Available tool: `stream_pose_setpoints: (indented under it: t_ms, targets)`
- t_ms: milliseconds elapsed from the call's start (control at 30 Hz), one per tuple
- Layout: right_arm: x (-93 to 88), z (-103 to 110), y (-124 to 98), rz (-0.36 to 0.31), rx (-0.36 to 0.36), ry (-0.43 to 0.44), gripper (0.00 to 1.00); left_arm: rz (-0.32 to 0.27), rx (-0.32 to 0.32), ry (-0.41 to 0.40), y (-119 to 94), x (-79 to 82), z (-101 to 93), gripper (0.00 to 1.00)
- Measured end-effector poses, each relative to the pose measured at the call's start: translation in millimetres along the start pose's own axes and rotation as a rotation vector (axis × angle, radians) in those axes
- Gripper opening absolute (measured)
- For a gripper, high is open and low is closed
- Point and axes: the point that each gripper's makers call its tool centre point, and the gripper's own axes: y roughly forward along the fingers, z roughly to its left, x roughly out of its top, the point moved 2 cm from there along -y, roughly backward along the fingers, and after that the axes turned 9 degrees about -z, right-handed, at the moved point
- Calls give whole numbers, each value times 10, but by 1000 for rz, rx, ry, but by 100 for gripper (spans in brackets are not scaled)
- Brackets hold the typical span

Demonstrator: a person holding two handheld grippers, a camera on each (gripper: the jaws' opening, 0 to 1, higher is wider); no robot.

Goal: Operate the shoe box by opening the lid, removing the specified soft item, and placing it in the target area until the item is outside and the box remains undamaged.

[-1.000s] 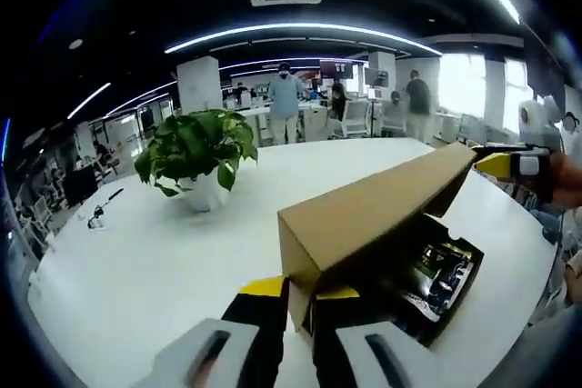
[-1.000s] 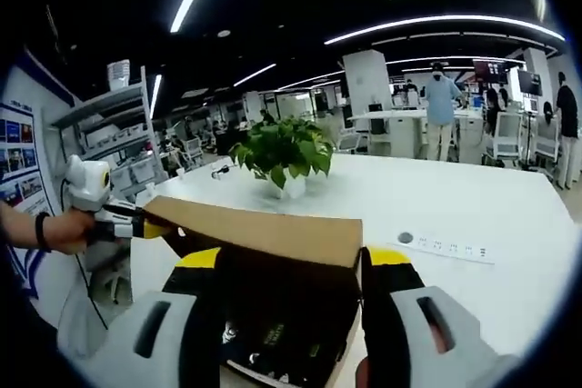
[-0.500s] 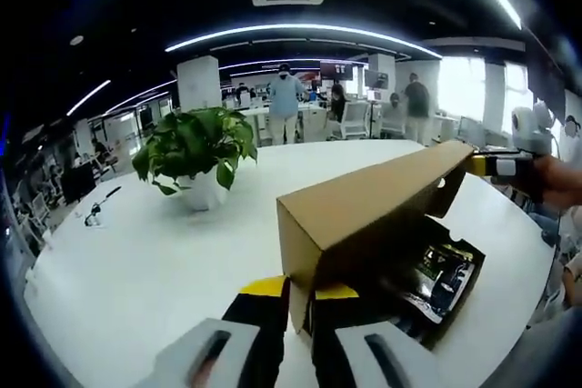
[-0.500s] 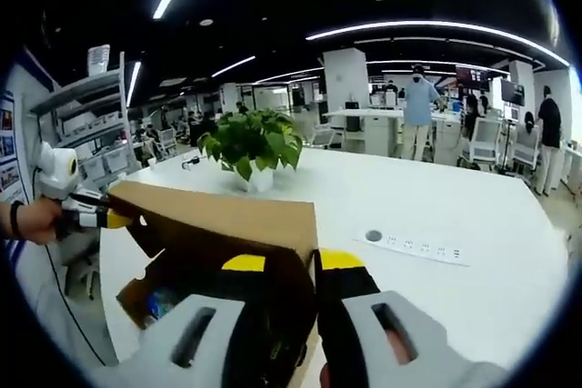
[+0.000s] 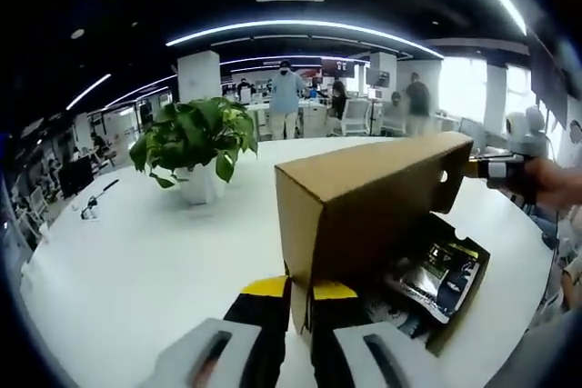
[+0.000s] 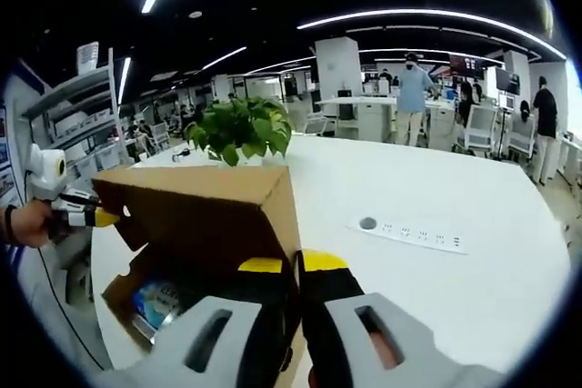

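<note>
No writing on the packages inside the shoe box (image 5: 450, 311) can be read. The box stands on the white surface (image 5: 136, 261), its cardboard lid (image 5: 364, 197) raised. The left tool (image 5: 289, 293) is pinched narrow on one lid corner; in the right gripper view, the right tool (image 6: 293, 270) is pinched narrow on the opposite corner. Dark printed packets (image 5: 436, 270) and a blue packet (image 6: 159, 302) lie inside, below the lid. A potted plant (image 5: 195, 147) and a power strip (image 6: 414, 233) stand beyond.
</note>
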Motion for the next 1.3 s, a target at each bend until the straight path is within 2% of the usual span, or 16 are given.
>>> stream_pose_setpoints:
  t_ms: [400,567,1067,1300]
  targets:
    - [-159,-112,155,39,-11,31,1,39,-17,-1,136,-162,53,5]
    - [-209,-144,204,51,-19,45,1,45,-17,-6,183,-171,76,5]
    - [-233,-211,373,34,-42,117,1,43,2,-22,320,-210,143,5]
    - [-440,-217,423,101,-49,117,0,54,6,-33,378,-260,173,5]
